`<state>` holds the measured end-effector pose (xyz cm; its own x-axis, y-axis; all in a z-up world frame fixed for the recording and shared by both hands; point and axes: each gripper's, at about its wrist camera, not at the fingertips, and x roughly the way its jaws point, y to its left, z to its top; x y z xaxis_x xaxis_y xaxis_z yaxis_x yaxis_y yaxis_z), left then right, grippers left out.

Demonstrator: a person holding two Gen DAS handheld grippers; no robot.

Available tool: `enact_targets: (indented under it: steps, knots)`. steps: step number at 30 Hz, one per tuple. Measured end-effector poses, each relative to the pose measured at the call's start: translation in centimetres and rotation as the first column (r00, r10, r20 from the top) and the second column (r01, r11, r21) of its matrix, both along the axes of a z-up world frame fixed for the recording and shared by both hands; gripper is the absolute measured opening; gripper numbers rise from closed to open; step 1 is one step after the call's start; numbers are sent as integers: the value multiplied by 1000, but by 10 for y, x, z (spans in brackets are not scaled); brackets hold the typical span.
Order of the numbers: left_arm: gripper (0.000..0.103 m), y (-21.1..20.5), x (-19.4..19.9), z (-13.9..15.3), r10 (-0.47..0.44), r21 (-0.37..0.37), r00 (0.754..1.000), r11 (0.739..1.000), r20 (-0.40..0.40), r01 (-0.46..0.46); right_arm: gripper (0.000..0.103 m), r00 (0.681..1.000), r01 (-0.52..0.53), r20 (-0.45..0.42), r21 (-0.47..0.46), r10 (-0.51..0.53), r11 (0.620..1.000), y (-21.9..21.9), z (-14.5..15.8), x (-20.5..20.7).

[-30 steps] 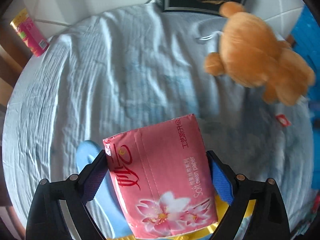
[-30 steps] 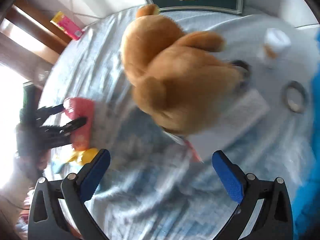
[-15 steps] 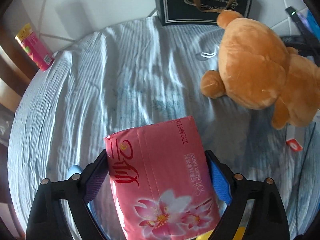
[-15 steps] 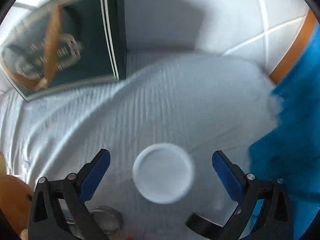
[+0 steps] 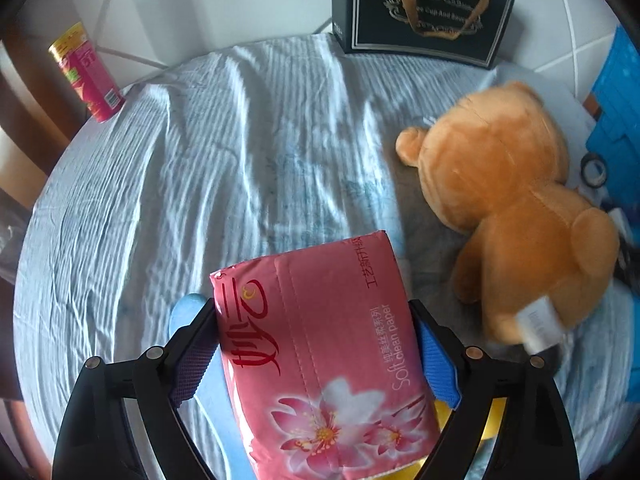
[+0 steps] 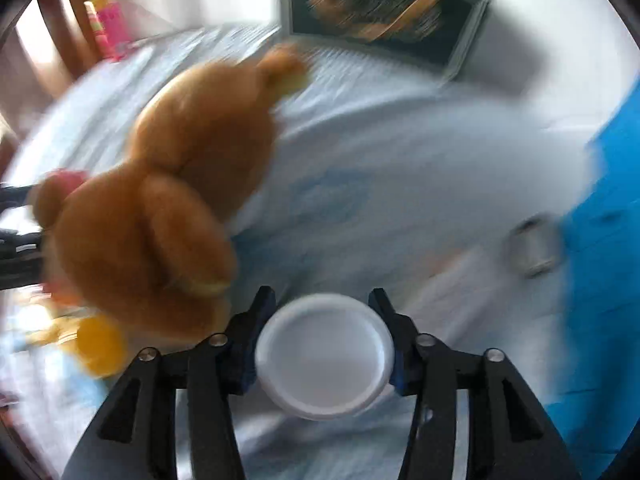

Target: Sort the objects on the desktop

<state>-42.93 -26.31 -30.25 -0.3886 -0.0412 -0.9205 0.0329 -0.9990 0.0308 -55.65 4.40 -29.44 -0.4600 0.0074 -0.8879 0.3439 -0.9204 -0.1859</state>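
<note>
1. Only the left wrist view shows the left gripper [image 5: 316, 344] pinching a pink tissue pack [image 5: 320, 344], one blue ribbed pad pressed on each long side; the pack fills the view from centre to 6 o'clock.
2. Only the right wrist view, which is badly blurred, shows the right gripper [image 6: 322, 332]. Its jaws have just been closing and now sit against both sides of a round white lid [image 6: 324, 350] at 6 o'clock; what is under the lid is hidden.
3. The pack's soft plastic wrap reads "Soft clean paper" beside Chinese characters, with pink printed blossoms.
4. At 12 o'clock in the left view a black gift bag [image 5: 420, 12] with tan ribbon handles stands upright, with gold ornament and lettering too small to read fully.
5. A plush orange-brown teddy bear [image 5: 516, 216] lies at 3 o'clock on the wrinkled pale blue cloth [image 5: 200, 168], a white sewn tag at its lower end.
6. A red and yellow cylindrical can [image 5: 86, 72] stands at 10 o'clock, and a tape roll [image 5: 594, 170] lies near the blue crate [image 5: 618, 120] at 3 o'clock.
</note>
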Motion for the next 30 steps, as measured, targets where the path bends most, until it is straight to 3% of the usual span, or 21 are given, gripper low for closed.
enact_targets:
  steps: [2, 6, 7, 8, 11, 14, 16, 20, 22, 25, 27, 30]
  knots:
    - [90, 1, 1, 1, 6, 8, 1000, 1000, -7, -6, 59, 989, 108, -107, 94, -98, 990, 18, 3, -26]
    - [90, 3, 1, -6, 14, 24, 1000, 1000, 10, -15, 59, 934, 334, -180, 138, -308, 932, 68, -12, -105]
    - [90, 4, 1, -8, 12, 28, 1000, 1000, 16, -12, 63, 920, 379, -171, 152, -353, 913, 80, -21, -120]
    - [90, 6, 2, -9, 8, 26, 1000, 1000, 18, -9, 76, 905, 416, -182, 176, -385, 892, 89, -29, -136]
    - [90, 11, 3, -8, -3, 24, 1000, 1000, 16, 3, 77, 896, 441, -124, 140, -426, 887, 99, -36, -152]
    - [90, 12, 3, -5, -2, 34, 1000, 999, 13, 2, 74, 876, 480, 16, 53, -481, 876, 109, -40, -147]
    - [90, 12, 3, -3, -1, 41, 1000, 999, 11, 0, 67, 893, 441, 100, -5, -438, 898, 93, -37, -131]
    - [90, 10, 6, 6, -2, 47, 1000, 999, 0, 2, 67, 928, 331, 221, -120, -300, 936, 37, -34, -77]
    - [90, 9, 8, 11, -3, 47, 1000, 999, -10, 4, 67, 957, 247, 190, -130, -220, 960, 9, -25, -55]
    - [90, 5, 11, 15, 7, 57, 1000, 998, -20, -6, 67, 975, 223, -13, 46, -223, 974, -9, -8, -50]
    - [90, 4, 13, 15, 11, 65, 1000, 998, -20, -9, 67, 954, 300, -65, 124, -294, 946, 3, -14, -71]
    - [90, 5, 15, 10, 8, 57, 1000, 998, -13, -7, 67, 907, 419, -107, 160, -407, 894, 29, -25, -92]
